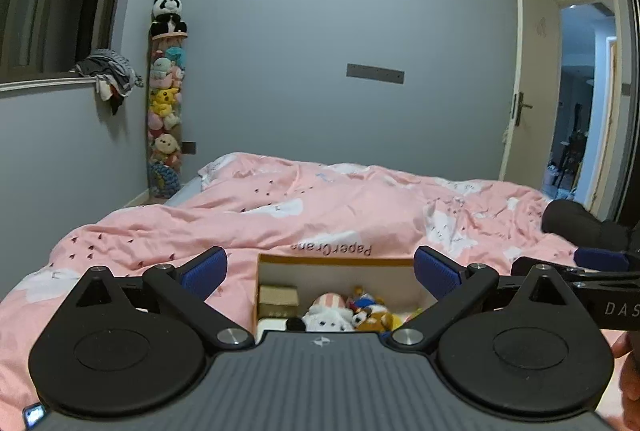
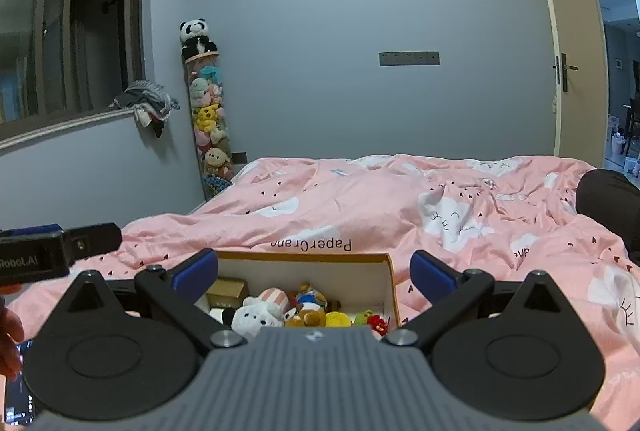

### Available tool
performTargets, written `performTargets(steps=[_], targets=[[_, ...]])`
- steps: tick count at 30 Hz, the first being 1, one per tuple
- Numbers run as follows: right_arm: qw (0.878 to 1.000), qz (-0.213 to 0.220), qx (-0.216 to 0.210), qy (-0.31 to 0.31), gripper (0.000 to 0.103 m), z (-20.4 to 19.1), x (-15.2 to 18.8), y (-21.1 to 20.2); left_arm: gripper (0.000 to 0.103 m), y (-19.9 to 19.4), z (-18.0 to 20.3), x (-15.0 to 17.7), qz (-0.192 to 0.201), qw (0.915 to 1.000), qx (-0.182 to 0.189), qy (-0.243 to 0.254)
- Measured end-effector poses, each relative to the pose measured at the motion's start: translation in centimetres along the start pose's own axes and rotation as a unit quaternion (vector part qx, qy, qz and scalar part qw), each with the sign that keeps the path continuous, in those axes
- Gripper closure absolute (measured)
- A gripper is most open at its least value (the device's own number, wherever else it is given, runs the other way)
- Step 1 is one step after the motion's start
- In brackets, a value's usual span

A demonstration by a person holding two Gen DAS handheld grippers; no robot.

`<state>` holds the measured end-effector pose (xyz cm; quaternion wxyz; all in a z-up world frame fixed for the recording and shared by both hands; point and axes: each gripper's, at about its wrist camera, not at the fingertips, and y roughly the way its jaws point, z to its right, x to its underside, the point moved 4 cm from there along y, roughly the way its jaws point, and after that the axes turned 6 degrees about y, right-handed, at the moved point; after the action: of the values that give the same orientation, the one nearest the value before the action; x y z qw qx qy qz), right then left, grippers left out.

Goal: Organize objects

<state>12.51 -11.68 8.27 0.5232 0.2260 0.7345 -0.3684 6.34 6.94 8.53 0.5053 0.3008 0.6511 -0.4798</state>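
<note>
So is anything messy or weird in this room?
A bit. A heap of clothes hangs half off the window ledge, and the pink duvet is rumpled. The toys in the cardboard box are jumbled together. Nothing looks spilled or broken.

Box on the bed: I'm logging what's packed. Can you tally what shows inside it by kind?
Plush toys: 6 (white, duck, brown, yellow, green, red)
Small cartons: 1
Total: 7 showing in the box; more may be hidden.
</note>
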Motion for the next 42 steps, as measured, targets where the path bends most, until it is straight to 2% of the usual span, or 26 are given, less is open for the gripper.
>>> performTargets(steps=[2,7,15,19,27,42], targets=[[1.000,0.001,0.000,-0.007,0.001,-0.2,0.4,-0.2,0.000,-0.2,0.1,0.7,-0.005,1.0000,-0.006,-0.001],[1.000,-0.011,0.010,-0.017,0.001,-0.2,1.8,0.0,0.000,0.2,0.7,2.7,-0.053,0.9986,0.005,0.001],[0.995,-0.089,0.038,0.018,0.001,2.0,5.2,3.1,0.000,2.4,2.4,6.2,-0.118,0.9929,0.008,0.012],[0.993,-0.110,0.041,0.023,0.001,2.7,6.4,4.0,0.000,3.3,2.4,7.7,-0.150,0.9886,0.015,0.000],[0.990,-0.139,0.036,0.008,0.001,2.0,8.0,5.5,0.000,3.6,1.7,8.5,-0.164,0.9865,-0.004,0.001],[0.990,-0.135,0.037,0.002,0.001,1.5,7.8,5.6,0.000,3.5,1.6,8.4,-0.160,0.9868,-0.017,0.019]])
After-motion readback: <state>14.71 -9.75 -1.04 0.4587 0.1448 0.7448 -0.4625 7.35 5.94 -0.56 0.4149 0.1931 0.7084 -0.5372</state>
